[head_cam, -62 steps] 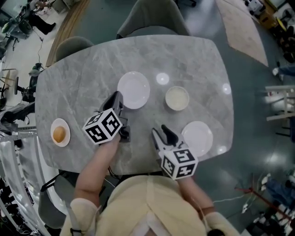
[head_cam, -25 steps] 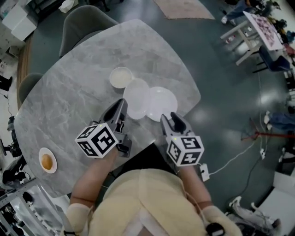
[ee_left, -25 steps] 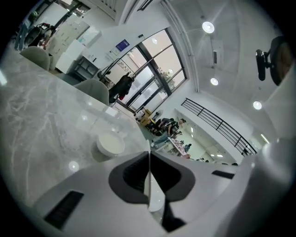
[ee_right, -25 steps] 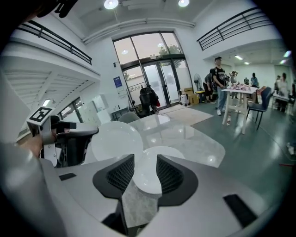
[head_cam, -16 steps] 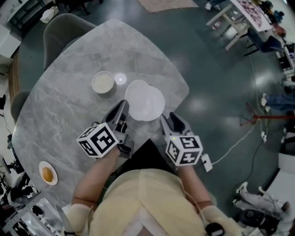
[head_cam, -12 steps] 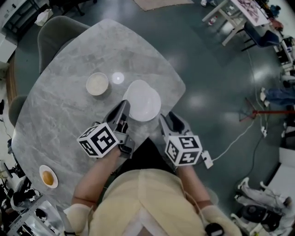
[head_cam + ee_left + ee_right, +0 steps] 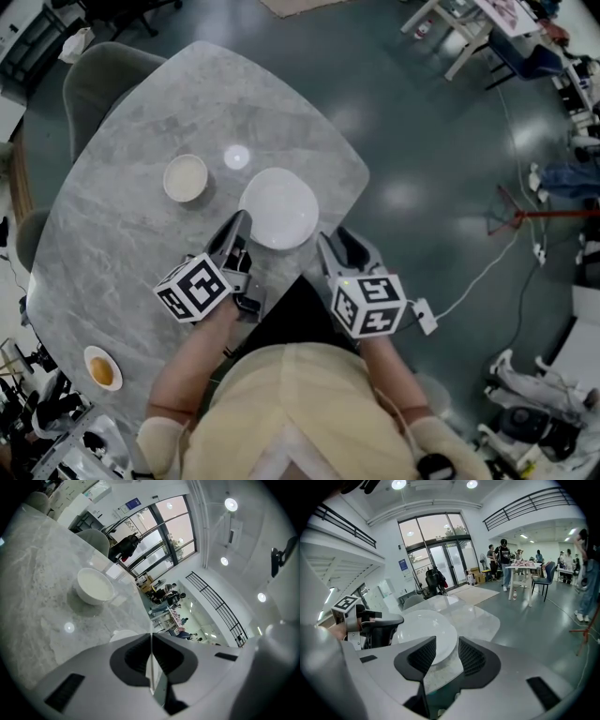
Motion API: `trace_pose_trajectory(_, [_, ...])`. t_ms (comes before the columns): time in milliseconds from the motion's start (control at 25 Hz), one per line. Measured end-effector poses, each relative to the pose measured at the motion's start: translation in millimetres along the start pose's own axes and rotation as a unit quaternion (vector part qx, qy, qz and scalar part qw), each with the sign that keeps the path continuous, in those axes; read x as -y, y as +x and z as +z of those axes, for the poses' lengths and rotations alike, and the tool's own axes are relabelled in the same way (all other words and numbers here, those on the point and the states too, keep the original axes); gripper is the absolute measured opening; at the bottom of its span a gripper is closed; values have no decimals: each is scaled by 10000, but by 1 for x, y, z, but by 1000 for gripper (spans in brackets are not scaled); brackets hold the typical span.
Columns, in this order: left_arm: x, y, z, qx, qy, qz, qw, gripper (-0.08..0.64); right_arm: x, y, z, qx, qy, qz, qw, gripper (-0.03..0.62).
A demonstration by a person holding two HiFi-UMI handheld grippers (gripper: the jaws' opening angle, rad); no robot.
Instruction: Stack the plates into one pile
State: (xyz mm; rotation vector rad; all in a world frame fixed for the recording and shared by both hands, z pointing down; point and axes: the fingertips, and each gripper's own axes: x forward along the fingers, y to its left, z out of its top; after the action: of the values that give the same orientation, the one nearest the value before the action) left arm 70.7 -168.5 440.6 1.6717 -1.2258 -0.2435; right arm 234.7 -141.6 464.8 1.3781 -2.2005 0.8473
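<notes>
The white plates [image 7: 278, 208] lie as one pile near the grey marble table's [image 7: 122, 216] near right edge. My left gripper [image 7: 238, 225] is shut with nothing in it, its tips just left of the pile's near rim. In the left gripper view its jaws [image 7: 151, 637] meet in a thin line, and a sliver of the pile [image 7: 123, 634] shows beyond. My right gripper [image 7: 333, 242] is open and empty, off the table's edge, a little right of the pile. In the right gripper view the pile [image 7: 424, 630] lies past the parted jaws of that gripper [image 7: 442, 651], with the left gripper [image 7: 377, 620] beside it.
A cream bowl [image 7: 186, 178] [image 7: 95, 585] stands left of the pile. A small dish with orange food [image 7: 101, 370] sits at the table's near left corner. A grey chair [image 7: 98, 89] stands at the far side. A power strip [image 7: 427, 319] lies on the floor to the right.
Two overlapping plates have slid together into one pile. Both grippers have come off the plates' rims and drawn slightly back toward me. The head view has swung over the table.
</notes>
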Motion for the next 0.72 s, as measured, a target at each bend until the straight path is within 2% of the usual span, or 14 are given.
trace_pose_trajectory(400, [-46,-1,-20,-226,86,550,9982,14,-9,7,-8,-133,-24,187,9997,149])
trace_pose_trajectory(720, [-70,5,-31,-526,312,877,9943,15,-13,12,-14,-237,1,242,9994,149])
